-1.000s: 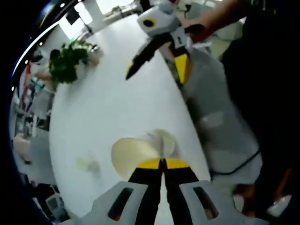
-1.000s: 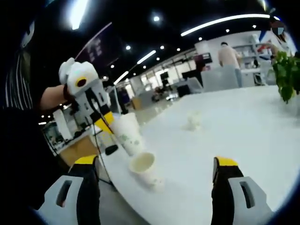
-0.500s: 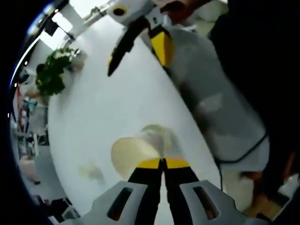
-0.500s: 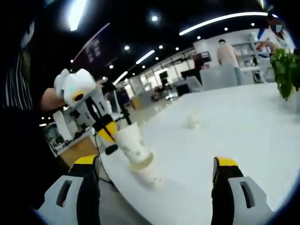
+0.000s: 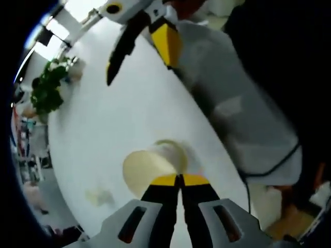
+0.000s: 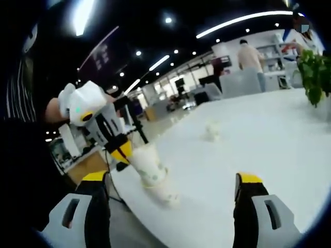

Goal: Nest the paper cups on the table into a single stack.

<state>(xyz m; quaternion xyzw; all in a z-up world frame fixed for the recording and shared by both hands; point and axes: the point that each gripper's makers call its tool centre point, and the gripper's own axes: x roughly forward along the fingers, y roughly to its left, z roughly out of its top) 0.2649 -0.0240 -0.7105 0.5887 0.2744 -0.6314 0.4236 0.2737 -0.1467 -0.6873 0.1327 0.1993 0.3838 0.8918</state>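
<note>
Jaws: the left gripper (image 5: pixel 179 180) has its yellow-tipped jaws pinched together on the rim of a paper cup (image 5: pixel 150 168). The right gripper (image 6: pixel 172 194) has its jaws spread wide, with nothing between them.

Position: in the right gripper view the left gripper (image 6: pixel 124 151) holds the upper cup (image 6: pixel 147 165) tilted, its base seated in the mouth of a lower cup (image 6: pixel 164 194). The lower cup stands on the white surface (image 6: pixel 269 139), close to its near edge. How deep the upper cup sits, I cannot tell. In the left gripper view the held cup's open mouth faces the camera, and the right gripper (image 5: pixel 138 26) hovers well apart above the surface (image 5: pixel 103 119).

Other items: a small pale object (image 6: pixel 211 131) sits farther in on the surface; it is too blurred to tell whether it is another cup. A potted plant (image 6: pixel 315 77) stands at the far side.

Handling, as a judgement: thin paper cups are very light, easily crushed and dented at the wall. The rolled rim is the stiffest part, so a rim pinch like this suits. The lower cup is unweighted and near the edge, so a skewed push could tip or slide it off. Best to bring the upper cup square before pressing down.
</note>
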